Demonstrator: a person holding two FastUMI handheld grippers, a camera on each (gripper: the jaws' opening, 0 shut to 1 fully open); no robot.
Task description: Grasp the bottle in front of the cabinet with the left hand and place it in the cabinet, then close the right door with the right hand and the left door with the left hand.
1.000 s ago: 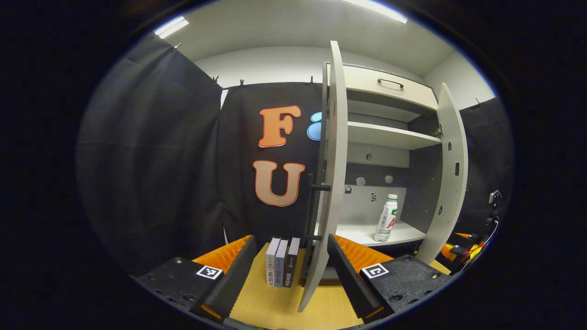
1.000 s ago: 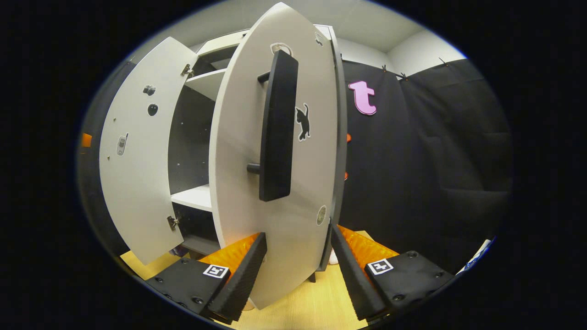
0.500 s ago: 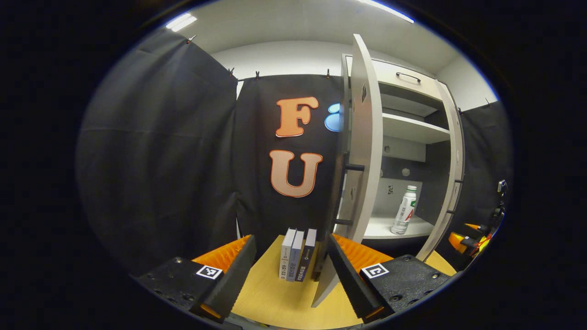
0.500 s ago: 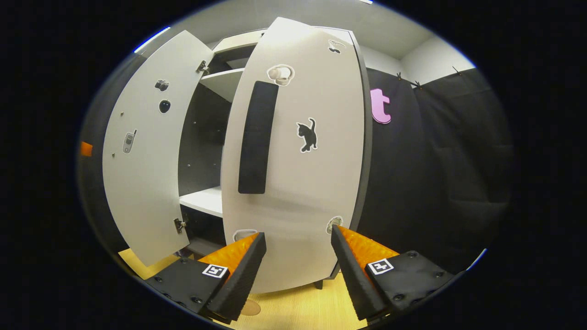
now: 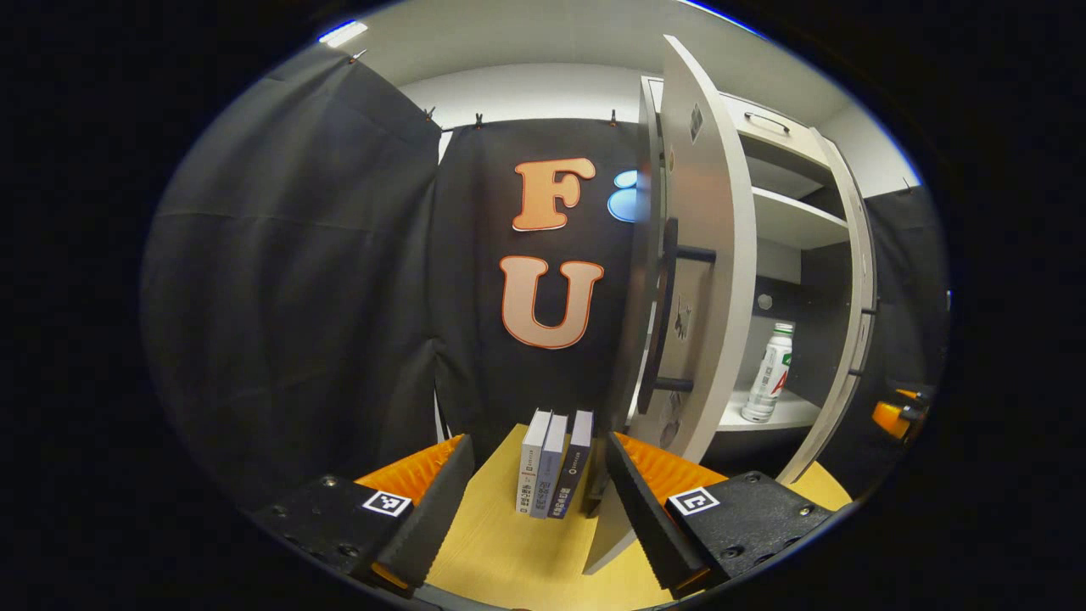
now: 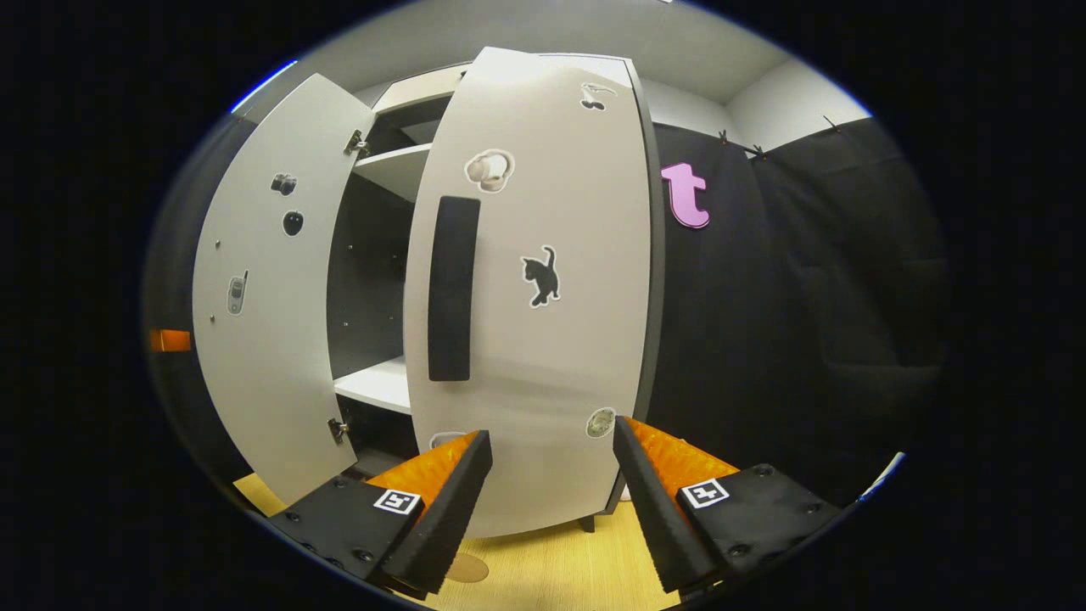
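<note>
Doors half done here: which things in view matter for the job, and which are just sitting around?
Job:
- white plastic bottle, upright on the cabinet's lower shelf
- pale grey right door, nearly closed
- pale grey left door, open
- left gripper, open
- right gripper, open

Lying about:
- three upright books on the wooden table

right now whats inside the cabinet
A bottle stands upright on the lower shelf. The upper shelf looks bare where it shows. The left door and right door cover the rest of the inside.
</note>
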